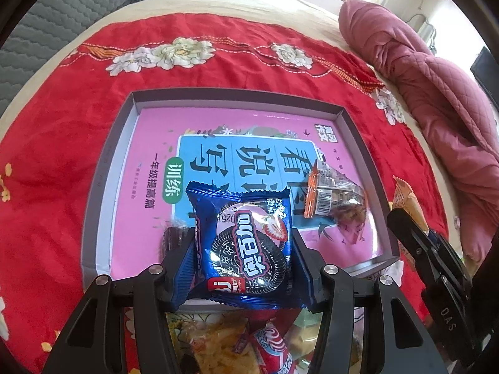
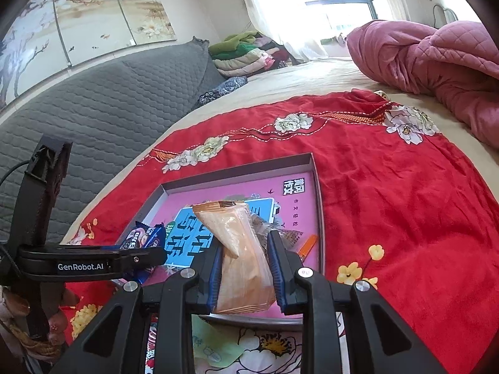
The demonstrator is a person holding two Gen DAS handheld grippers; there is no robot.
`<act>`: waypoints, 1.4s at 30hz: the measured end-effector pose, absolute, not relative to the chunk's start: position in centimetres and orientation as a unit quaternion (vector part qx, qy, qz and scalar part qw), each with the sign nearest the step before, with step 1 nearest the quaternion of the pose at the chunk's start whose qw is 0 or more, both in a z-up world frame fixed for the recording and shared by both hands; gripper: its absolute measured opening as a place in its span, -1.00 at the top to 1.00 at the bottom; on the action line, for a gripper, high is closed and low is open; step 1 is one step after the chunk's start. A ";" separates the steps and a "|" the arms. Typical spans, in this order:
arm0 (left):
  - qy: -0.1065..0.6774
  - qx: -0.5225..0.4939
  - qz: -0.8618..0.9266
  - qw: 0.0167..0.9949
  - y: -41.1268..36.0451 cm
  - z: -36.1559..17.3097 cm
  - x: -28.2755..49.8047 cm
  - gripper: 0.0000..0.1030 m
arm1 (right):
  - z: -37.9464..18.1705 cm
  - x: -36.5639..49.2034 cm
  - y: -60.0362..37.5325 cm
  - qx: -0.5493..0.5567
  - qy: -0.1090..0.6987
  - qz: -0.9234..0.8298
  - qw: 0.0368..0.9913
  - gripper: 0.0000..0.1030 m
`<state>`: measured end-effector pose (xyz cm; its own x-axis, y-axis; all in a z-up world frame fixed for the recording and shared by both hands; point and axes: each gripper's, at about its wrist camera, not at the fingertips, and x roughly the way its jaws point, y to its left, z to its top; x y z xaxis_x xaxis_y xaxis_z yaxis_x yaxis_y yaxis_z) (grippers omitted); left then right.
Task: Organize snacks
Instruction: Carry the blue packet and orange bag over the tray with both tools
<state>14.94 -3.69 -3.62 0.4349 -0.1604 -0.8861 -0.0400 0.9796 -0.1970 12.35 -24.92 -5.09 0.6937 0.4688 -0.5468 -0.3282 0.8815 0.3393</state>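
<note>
Snacks in both my grips over the grey tray (image 1: 107, 168): left gripper (image 1: 244, 243) clamps the light, crinkly blue cookie packet (image 1: 246, 243) across its slippery sides, right gripper (image 2: 244, 268) pinches the soft orange packet (image 2: 243, 261) mid-body, gently, since contents probably crumble.

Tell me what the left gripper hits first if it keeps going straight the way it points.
Probably the pink book lining the tray: the left gripper, holding the blue cookie pack, points down into it. Depth is uncertain.

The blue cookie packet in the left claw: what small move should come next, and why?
Probably lower it a little and open the left claw. The blue cookie packet hangs, gripped, over the tray, where a clear-wrapped snack already lies.
</note>
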 end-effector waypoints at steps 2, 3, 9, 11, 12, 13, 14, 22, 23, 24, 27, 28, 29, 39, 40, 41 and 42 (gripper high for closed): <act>0.532 -0.094 -0.037 0.840 -3.8 -3.8 15.1 -0.10 | -5.3 12.5 -24.8 0.107 0.330 0.220 0.912 0.46; 0.533 -0.094 -0.037 0.840 -3.9 -3.9 15.1 -0.10 | -5.5 12.6 -24.7 0.106 0.333 0.220 0.911 0.46; 0.540 -0.088 -0.041 0.836 -4.6 -4.6 15.3 -0.10 | -6.1 12.7 -24.4 0.098 0.342 0.226 0.907 0.46; 0.541 -0.086 -0.042 0.835 -4.8 -4.8 15.4 -0.11 | -6.2 12.7 -24.2 0.095 0.345 0.229 0.905 0.46; 0.543 -0.084 -0.043 0.835 -4.9 -4.9 15.4 -0.11 | -6.3 12.7 -24.2 0.093 0.345 0.229 0.905 0.46; 0.543 -0.083 -0.043 0.834 -4.9 -5.0 15.5 -0.10 | -6.4 12.7 -24.1 0.090 0.347 0.229 0.905 0.46; 0.545 -0.083 -0.043 0.833 -5.0 -5.1 15.5 -0.10 | -6.5 12.7 -24.1 0.089 0.348 0.229 0.905 0.46; 0.551 -0.081 -0.047 0.829 -5.3 -5.6 15.7 -0.10 | -7.2 13.2 -24.2 0.091 0.359 0.223 0.902 0.46; 0.553 -0.081 -0.047 0.828 -5.3 -5.7 15.7 -0.11 | -7.3 13.2 -24.2 0.090 0.360 0.223 0.902 0.46; 0.554 -0.080 -0.047 0.828 -5.3 -5.8 15.7 -0.11 | -7.4 13.2 -24.2 0.088 0.361 0.222 0.901 0.45; 0.555 -0.080 -0.046 0.826 -5.3 -6.0 15.7 -0.10 | -7.7 13.3 -24.1 0.086 0.364 0.222 0.900 0.45; 0.556 -0.081 -0.045 0.826 -5.2 -6.1 15.8 -0.10 | -7.7 13.3 -24.0 0.086 0.366 0.221 0.900 0.45; 0.557 -0.081 -0.044 0.825 -5.2 -6.2 15.8 -0.10 | -7.8 13.3 -24.0 0.085 0.367 0.219 0.900 0.44; 0.563 -0.079 -0.044 0.821 -5.2 -6.5 16.0 -0.11 | -8.6 13.7 -24.2 0.088 0.379 0.212 0.896 0.44; 0.563 -0.079 -0.044 0.821 -5.3 -6.5 16.0 -0.11 | -8.6 13.7 -24.2 0.088 0.380 0.212 0.896 0.44; 0.563 -0.079 -0.044 0.821 -5.3 -6.5 16.0 -0.11 | -8.6 13.7 -24.2 0.087 0.380 0.212 0.896 0.44; 0.564 -0.078 -0.043 0.821 -5.3 -6.6 16.0 -0.11 | -8.6 13.7 -24.1 0.087 0.381 0.213 0.896 0.44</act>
